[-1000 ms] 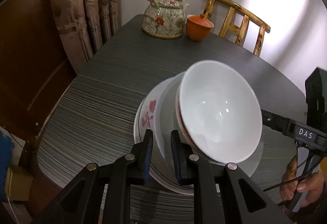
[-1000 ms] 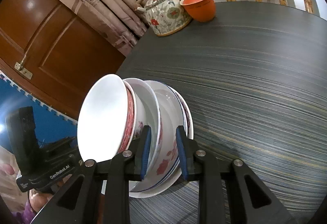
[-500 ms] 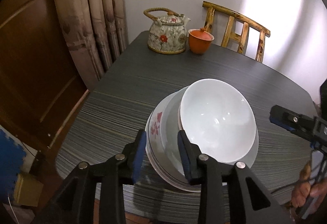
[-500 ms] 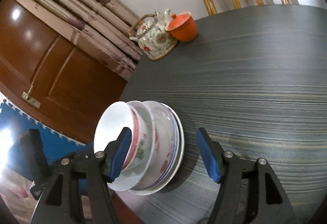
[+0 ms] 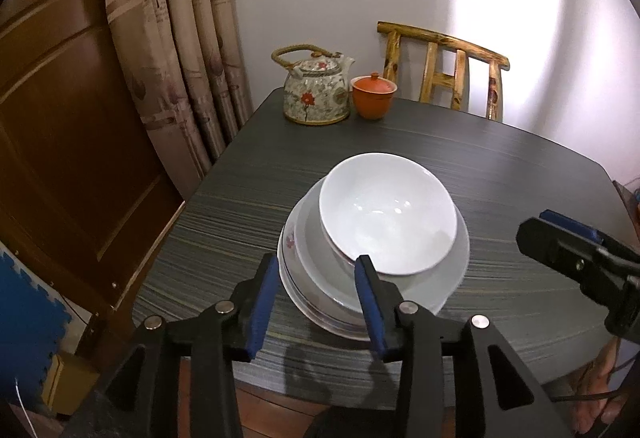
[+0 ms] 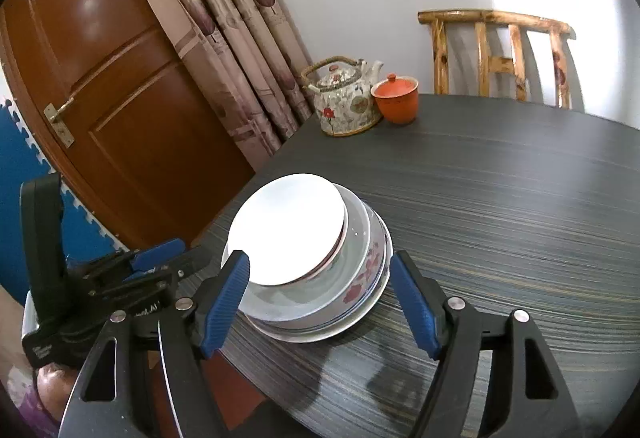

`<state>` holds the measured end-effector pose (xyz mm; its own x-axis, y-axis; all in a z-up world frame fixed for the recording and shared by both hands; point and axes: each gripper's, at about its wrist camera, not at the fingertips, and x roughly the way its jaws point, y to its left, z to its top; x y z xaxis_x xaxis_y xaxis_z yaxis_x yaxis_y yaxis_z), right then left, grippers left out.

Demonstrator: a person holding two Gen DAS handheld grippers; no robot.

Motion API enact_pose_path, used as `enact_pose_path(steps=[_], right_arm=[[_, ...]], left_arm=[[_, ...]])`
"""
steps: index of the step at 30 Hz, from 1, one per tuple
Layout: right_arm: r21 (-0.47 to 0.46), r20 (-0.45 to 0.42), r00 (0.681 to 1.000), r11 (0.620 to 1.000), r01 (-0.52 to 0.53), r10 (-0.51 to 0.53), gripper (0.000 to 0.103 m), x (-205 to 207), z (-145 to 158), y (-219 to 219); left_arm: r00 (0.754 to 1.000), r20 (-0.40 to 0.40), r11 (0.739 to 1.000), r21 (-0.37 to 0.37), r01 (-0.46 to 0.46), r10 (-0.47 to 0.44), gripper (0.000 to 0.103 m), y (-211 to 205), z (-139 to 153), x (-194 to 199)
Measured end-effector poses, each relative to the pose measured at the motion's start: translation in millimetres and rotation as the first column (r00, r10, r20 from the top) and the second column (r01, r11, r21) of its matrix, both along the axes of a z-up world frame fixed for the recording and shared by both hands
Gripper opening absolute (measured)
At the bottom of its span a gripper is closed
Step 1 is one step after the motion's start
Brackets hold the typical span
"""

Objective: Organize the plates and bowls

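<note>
A stack of dishes stands near the left front corner of the dark table [image 5: 500, 166]. A plain white bowl [image 5: 388, 214] [image 6: 288, 230] sits on top, slightly tilted, over a flowered bowl [image 6: 360, 274] and wide plates [image 5: 452, 278]. My left gripper [image 5: 316, 266] hovers above the stack's near rim. Its jaws are opening and the pads touch nothing. My right gripper [image 6: 320, 262] hangs above the stack from the other side, its jaws also opening wide with nothing pressed between them. Each gripper shows at the edge of the other's view.
A flowered teapot [image 5: 314, 90] and an orange lidded cup [image 5: 372, 96] stand at the table's far corner. Behind them is a wooden chair [image 5: 444, 66]. A curtain [image 5: 180, 38] and a brown door [image 6: 120, 78] lie to the left. The table's front edge runs just below the stack.
Both grippers were closed near the stack's rims a second ago. They have opened and drawn back and up, and the stack now stands free on the table.
</note>
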<state>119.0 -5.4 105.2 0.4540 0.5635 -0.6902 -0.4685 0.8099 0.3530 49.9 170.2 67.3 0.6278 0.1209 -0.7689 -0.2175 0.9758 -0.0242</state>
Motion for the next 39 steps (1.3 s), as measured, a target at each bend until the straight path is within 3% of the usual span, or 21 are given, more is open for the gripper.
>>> enact_pose_path(steps=[6,8,14,19,39], right_arm=[[0.009,0.024,0.999,0.999,0.04,-0.04,0.071,-18,11,-6],[0.003,0.053,0.997,0.998,0.063,-0.063,0.079,-26,16,-8],[-0.005,0.138,0.986,0.996,0.093,-0.092,0.084,-47,30,-10],[-0.009,0.156,0.983,0.995,0.099,-0.096,0.086,-54,35,-10],[0.0,0.166,0.977,0.991,0.132,-0.13,0.092,-64,34,-15]], left_arm=[[0.998,0.065,0.999,0.05,0.015,-0.018,0.046,-12,13,-14],[0.994,0.106,0.997,0.074,0.018,-0.025,0.046,-16,19,-18],[0.985,0.162,0.993,0.113,0.036,-0.054,0.057,-24,33,-26],[0.973,0.218,0.992,0.12,0.049,-0.074,0.065,-29,42,-32],[0.974,0.179,0.989,0.072,0.127,-0.138,0.069,-35,32,-27]])
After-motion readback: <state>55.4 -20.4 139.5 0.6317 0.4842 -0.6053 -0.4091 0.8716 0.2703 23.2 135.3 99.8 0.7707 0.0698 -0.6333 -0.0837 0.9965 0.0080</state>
